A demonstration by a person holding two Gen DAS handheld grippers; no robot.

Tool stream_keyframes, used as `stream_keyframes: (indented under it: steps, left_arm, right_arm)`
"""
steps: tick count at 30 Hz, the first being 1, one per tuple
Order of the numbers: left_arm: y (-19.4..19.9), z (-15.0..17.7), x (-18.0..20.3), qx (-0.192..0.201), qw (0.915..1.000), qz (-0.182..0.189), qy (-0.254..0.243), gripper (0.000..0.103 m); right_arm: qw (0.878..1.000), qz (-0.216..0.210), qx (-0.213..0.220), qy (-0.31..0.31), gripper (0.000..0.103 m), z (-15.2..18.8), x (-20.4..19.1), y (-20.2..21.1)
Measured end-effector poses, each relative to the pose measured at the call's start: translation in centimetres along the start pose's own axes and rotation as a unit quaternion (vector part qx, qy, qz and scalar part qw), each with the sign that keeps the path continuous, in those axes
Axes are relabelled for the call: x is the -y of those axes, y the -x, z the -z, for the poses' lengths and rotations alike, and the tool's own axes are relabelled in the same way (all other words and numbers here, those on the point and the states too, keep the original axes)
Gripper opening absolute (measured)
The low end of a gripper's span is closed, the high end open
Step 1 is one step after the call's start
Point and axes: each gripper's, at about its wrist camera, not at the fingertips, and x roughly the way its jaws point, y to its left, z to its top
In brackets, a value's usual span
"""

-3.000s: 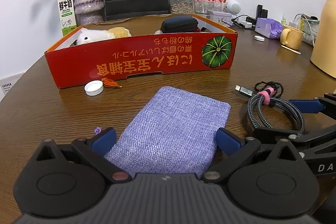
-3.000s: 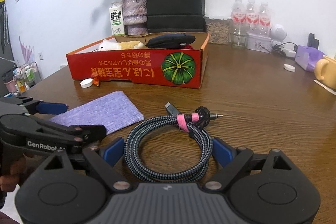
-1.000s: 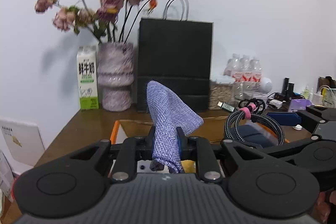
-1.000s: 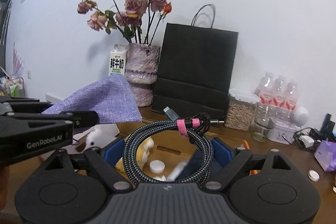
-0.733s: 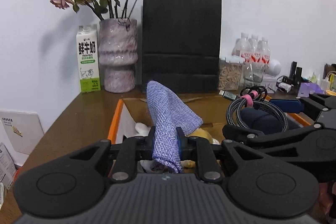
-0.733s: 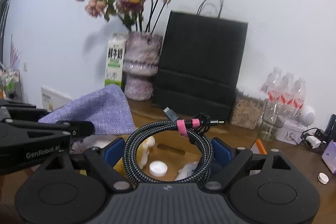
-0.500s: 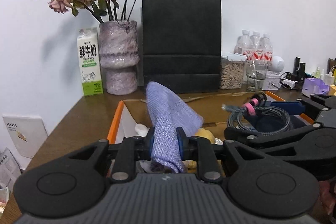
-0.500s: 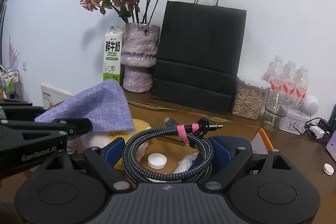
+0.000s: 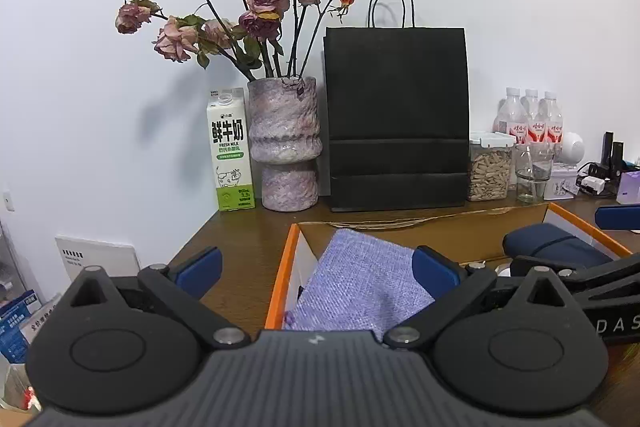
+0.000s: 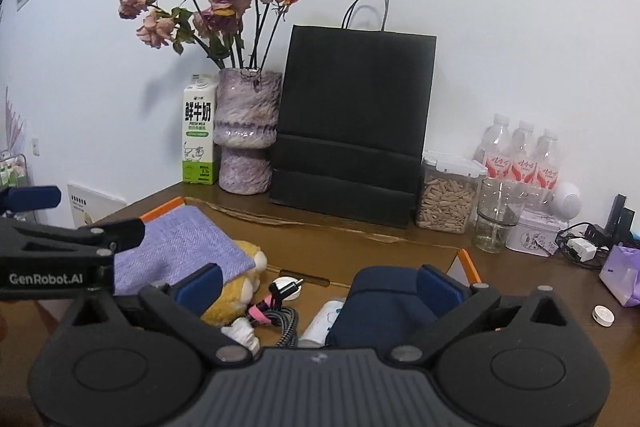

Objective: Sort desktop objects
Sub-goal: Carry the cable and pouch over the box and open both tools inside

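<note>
Both grippers hover over the orange-rimmed cardboard box (image 9: 285, 267). My left gripper (image 9: 316, 269) is open; the purple woven pouch (image 9: 360, 287) lies loose below it at the box's left end, and it also shows in the right wrist view (image 10: 180, 247) draped over a yellow plush toy (image 10: 234, 293). My right gripper (image 10: 318, 287) is open; the braided cable with its pink tie (image 10: 276, 315) lies in the box below it, beside a dark blue case (image 10: 384, 303).
Behind the box stand a milk carton (image 9: 230, 151), a vase of dried roses (image 9: 284, 143), a black paper bag (image 9: 396, 115), a seed jar (image 10: 444, 199), a glass (image 10: 496, 219) and water bottles (image 10: 520, 163). A white cap (image 10: 602, 315) lies on the table at right.
Both grippers have opened. The pouch dropped from my left gripper into the box's left end; the cable dropped from my right gripper into the box.
</note>
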Motion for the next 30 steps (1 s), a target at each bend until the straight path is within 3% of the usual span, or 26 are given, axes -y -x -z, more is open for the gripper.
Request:
stream_keyframes:
  steps: [19,30]
  left_arm:
    - [1.5,0.8,0.2,0.012,0.9999,0.009,0.003,0.103]
    - [3.6,3.2,0.0,0.01,0.9999,0.001,0.005,0.103]
  right_arm:
    - [1.0,-0.004,0.01,-0.008,0.103,1.3,0.1,2.0]
    - [1.0,-0.005,0.018,0.002,0.103,3.3,0.1,4.5]
